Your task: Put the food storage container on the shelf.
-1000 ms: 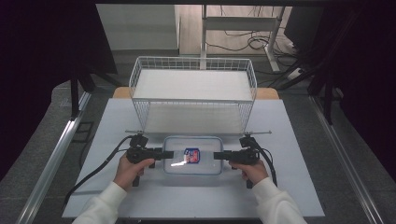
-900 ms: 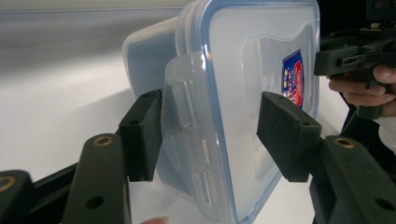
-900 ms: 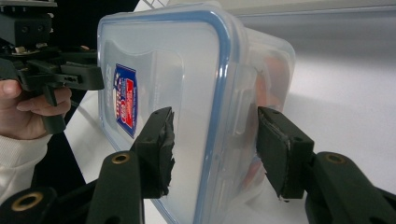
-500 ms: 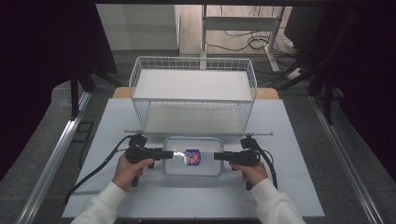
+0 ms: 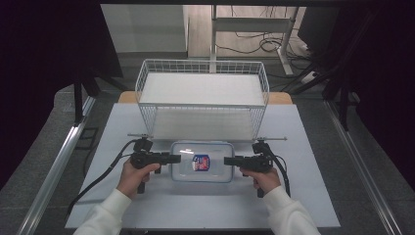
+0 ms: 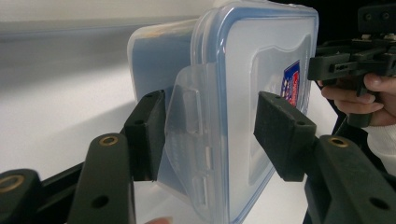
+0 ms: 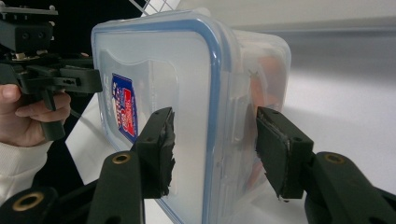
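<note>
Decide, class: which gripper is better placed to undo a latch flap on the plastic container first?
Left, probably. In the left gripper view, the left gripper has a latch flap already swung out between its jaws on the container. The right gripper straddles a latch that seems to lie flat.

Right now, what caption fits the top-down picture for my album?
Two claws, left and right, flank a lidded plastic box on the table, before a wire basket.
</note>
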Demonstrator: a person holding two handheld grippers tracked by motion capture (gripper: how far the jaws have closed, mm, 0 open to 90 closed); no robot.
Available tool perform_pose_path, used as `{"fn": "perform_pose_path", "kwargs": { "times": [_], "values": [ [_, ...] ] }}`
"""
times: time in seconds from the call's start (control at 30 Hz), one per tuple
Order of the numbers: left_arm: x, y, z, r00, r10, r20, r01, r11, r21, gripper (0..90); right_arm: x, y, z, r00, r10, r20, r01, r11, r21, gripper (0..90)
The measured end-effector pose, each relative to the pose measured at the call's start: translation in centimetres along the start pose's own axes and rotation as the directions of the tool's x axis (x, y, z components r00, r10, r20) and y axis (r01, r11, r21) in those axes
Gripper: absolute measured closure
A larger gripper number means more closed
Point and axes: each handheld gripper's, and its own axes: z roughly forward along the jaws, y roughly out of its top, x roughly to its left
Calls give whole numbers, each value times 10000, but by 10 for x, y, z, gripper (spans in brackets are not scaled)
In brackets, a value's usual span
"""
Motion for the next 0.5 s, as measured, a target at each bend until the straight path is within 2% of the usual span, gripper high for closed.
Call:
{"fn": "perform_pose_path", "kwargs": {
  "times": [0.23, 0.4, 0.5],
  "values": [
    [2, 13, 3, 9994, 279, -188, -279, 9996, 41, 442, -5, 11, 2, 10000, -97, -16, 96, 9999, -142, 479],
    [12, 25, 5, 9999, 143, -14, -143, 9999, -40, 449, -8, 20, 6, 9998, -216, 13, 217, 9996, -201, 480],
    [15, 39, 5, 9992, 366, -165, -368, 9992, -123, 447, -13, 31, 10, 9998, -216, -42, 215, 9992, -343, 479]
  ]
}}
